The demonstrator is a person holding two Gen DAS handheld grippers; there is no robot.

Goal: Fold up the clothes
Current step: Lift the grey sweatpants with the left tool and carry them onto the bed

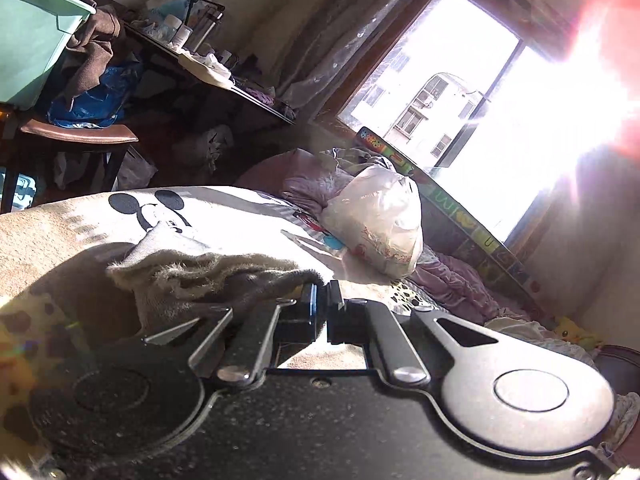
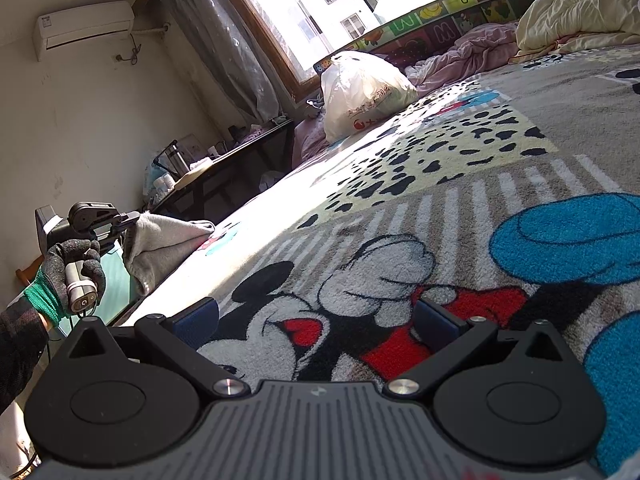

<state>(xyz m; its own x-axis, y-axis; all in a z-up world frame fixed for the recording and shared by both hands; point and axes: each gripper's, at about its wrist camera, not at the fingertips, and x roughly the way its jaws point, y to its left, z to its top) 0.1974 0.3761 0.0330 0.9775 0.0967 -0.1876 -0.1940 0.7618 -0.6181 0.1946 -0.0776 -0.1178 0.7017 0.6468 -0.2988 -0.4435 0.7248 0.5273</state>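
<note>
A grey fleecy garment [image 1: 200, 276] hangs from my left gripper [image 1: 322, 296], whose jaws are shut on its edge. In the right wrist view the same garment [image 2: 160, 244] drapes from the left gripper [image 2: 128, 220] over the near-left edge of the bed, held by a gloved hand. My right gripper [image 2: 316, 320] is open and empty, low over the Mickey Mouse blanket [image 2: 400, 240] that covers the bed.
A white plastic bag [image 2: 360, 92] sits at the bed's far end near the window. Crumpled purple bedding [image 2: 460, 56] and a cream quilt [image 2: 580, 12] lie by the alphabet-print board. A cluttered dark table [image 1: 208, 68], a chair [image 1: 76, 132] and a green bin [image 1: 28, 36] stand beside the bed.
</note>
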